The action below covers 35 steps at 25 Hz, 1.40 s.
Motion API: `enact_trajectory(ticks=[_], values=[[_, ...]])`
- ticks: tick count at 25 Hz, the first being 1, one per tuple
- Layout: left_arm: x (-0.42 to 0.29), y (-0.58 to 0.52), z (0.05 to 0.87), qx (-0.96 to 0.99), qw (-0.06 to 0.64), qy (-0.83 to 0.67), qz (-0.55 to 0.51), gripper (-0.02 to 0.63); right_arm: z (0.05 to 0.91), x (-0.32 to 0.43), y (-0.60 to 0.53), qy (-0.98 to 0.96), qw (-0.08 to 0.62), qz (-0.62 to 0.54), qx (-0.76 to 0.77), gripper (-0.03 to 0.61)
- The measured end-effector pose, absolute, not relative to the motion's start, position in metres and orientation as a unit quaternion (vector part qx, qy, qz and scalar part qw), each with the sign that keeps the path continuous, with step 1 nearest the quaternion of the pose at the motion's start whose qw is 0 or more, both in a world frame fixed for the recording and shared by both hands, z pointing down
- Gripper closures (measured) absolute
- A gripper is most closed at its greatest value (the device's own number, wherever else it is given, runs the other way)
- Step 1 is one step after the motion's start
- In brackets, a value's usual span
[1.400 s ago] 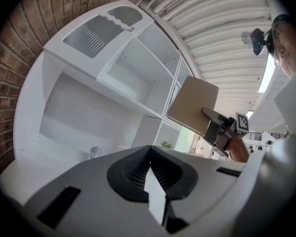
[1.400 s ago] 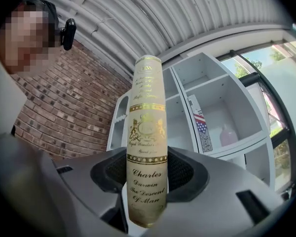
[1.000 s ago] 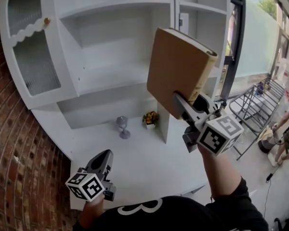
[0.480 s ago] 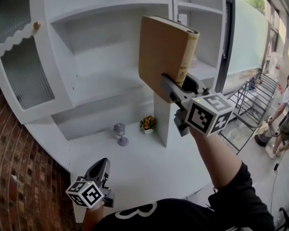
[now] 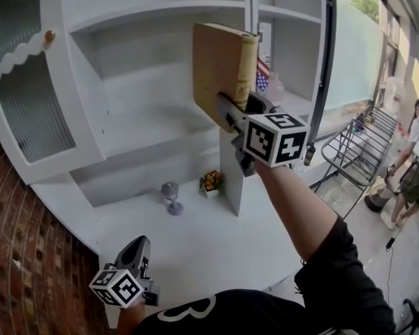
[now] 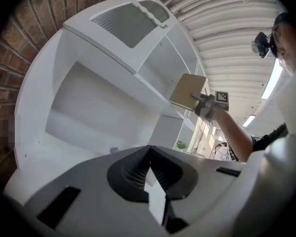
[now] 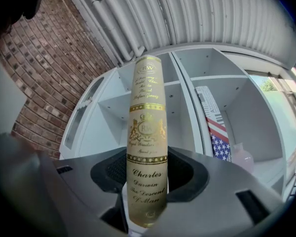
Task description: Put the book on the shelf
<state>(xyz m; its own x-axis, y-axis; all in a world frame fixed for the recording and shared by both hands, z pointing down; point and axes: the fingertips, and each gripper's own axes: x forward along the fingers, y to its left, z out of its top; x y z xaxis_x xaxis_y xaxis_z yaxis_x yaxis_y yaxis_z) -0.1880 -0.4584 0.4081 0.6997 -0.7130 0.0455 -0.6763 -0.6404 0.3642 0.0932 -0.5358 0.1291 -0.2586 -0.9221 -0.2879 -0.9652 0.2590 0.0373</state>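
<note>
A tan hardback book (image 5: 220, 72) is held upright in the air in front of the white shelf unit (image 5: 153, 114), level with its middle shelf and next to the vertical divider. My right gripper (image 5: 230, 114) is shut on its lower end; in the right gripper view the cream spine with gold lettering (image 7: 147, 132) rises from between the jaws. My left gripper (image 5: 140, 248) hangs low at the left over the white counter (image 5: 216, 246), shut and holding nothing. In the left gripper view its jaws meet (image 6: 149, 158), and the book (image 6: 187, 90) shows far off.
A flag-covered book (image 5: 263, 72) and a pale pink vase (image 7: 242, 157) stand in the right-hand compartment. A small grey goblet (image 5: 170, 195) and a flower pot (image 5: 210, 182) sit on the counter. A glass cabinet door (image 5: 28, 103) is at left, a brick wall (image 5: 21, 257) beyond it, a person (image 5: 415, 152) at far right.
My right gripper has carried the book left and closer to the shelf, turning it so its spine faces me more. The left gripper has sunk lower in the head view.
</note>
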Motion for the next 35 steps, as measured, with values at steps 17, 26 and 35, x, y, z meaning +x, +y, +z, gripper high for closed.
enact_trajectory(ticks=[17, 26, 35], values=[[-0.207, -0.468, 0.424, 0.897, 0.197, -0.391, -0.061, 0.614, 0.136, 0.102, -0.613, 0.755, 0.056, 0.056, -0.651, 0.383], [-0.214, -0.471, 0.425, 0.893, 0.199, -0.397, -0.069, 0.614, 0.147, 0.109, -0.638, 0.745, 0.052, 0.023, -0.664, 0.382], [-0.211, -0.467, 0.428, 0.894, 0.204, -0.394, -0.068, 0.614, 0.149, 0.105, -0.646, 0.741, 0.032, 0.036, -0.669, 0.385]])
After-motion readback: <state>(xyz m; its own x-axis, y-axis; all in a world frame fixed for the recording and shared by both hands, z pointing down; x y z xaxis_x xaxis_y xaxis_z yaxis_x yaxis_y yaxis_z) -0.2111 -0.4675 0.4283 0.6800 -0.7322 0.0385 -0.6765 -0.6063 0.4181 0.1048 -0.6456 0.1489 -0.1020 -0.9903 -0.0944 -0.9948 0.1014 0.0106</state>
